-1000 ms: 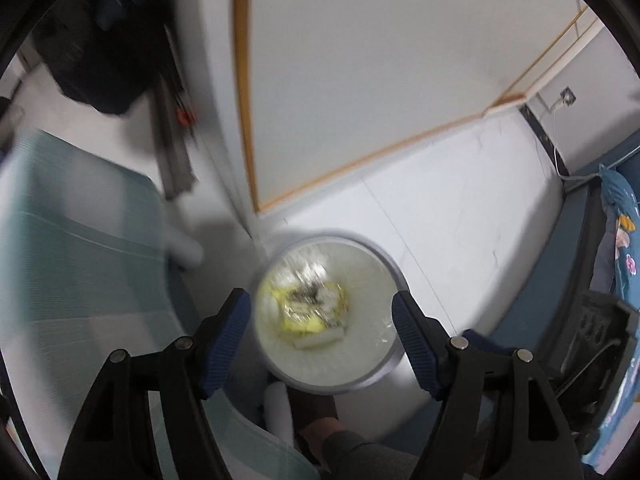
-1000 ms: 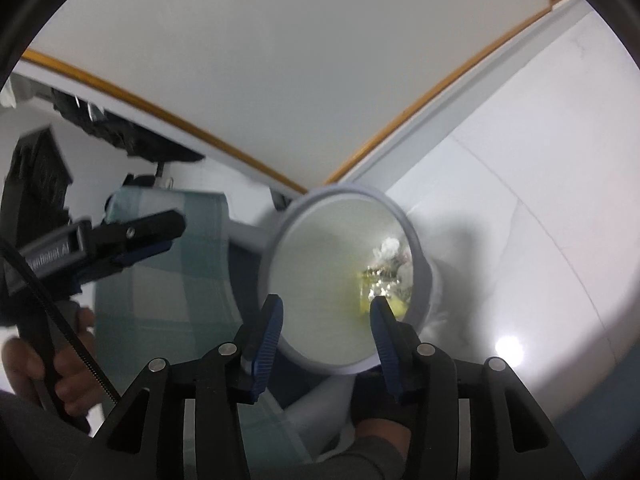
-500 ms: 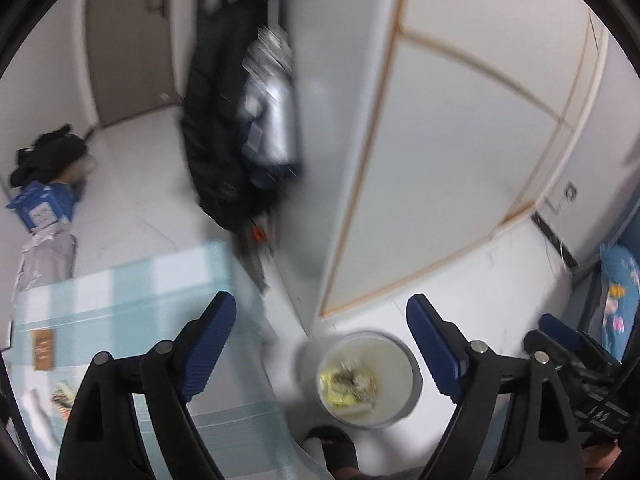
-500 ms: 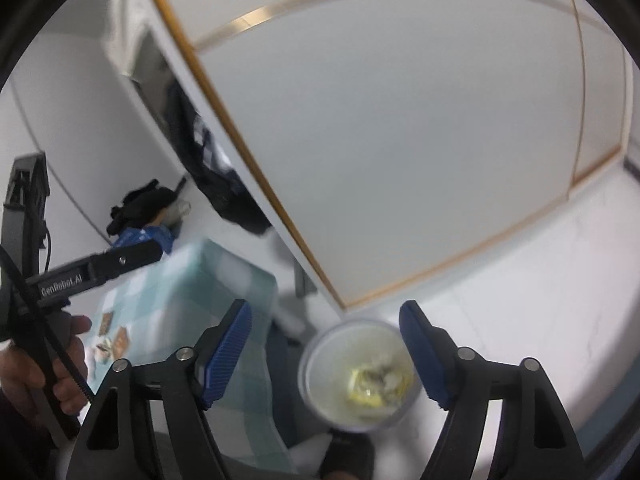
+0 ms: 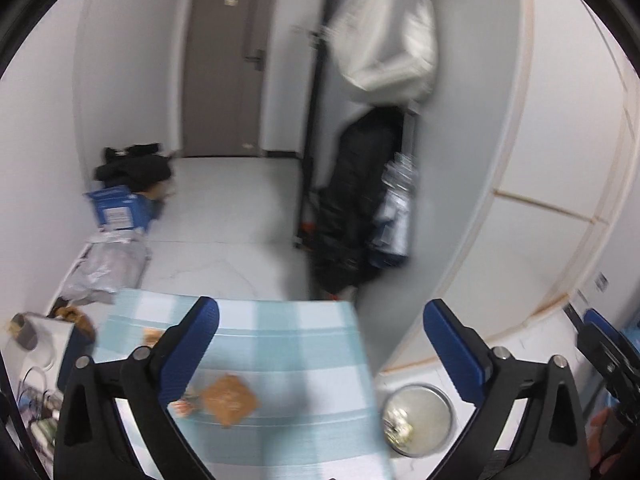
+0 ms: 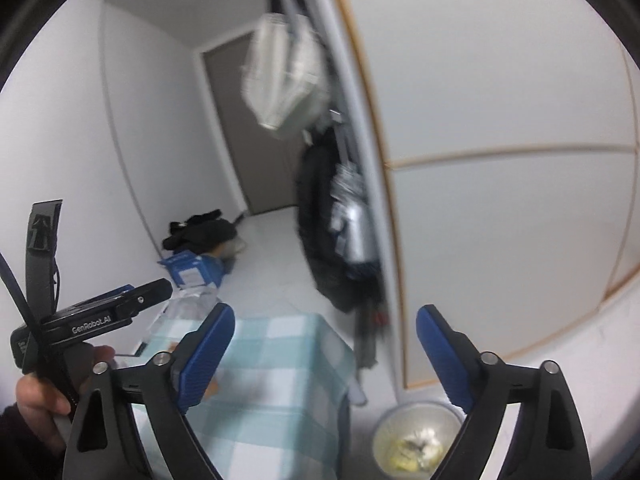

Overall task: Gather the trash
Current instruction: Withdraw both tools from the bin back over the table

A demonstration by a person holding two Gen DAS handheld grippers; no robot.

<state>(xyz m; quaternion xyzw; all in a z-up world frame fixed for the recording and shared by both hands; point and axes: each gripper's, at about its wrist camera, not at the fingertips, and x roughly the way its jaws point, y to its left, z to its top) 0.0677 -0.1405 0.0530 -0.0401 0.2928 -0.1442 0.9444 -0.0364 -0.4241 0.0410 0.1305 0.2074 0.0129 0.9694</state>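
Left gripper [image 5: 320, 344]: jaws wide and opening, nothing between the blue pads, only the table seen past them. Right gripper [image 6: 324, 344]: jaws wide, opening too, empty.

Trash bin [image 5: 418, 420], round and pale, stands on the white floor at the table's right edge, at 5 o'clock in the left wrist view. Yellow and white trash [image 5: 396, 426] lies in its bottom.

Checked tablecloth [image 5: 280, 344] covers the table. A brown wrapper [image 5: 230, 400] lies on it at 7 o'clock, small scraps [image 5: 184, 404] just beside it.

Right wrist view: a hand [image 6: 44, 396] at 8 o'clock bears the left gripper.
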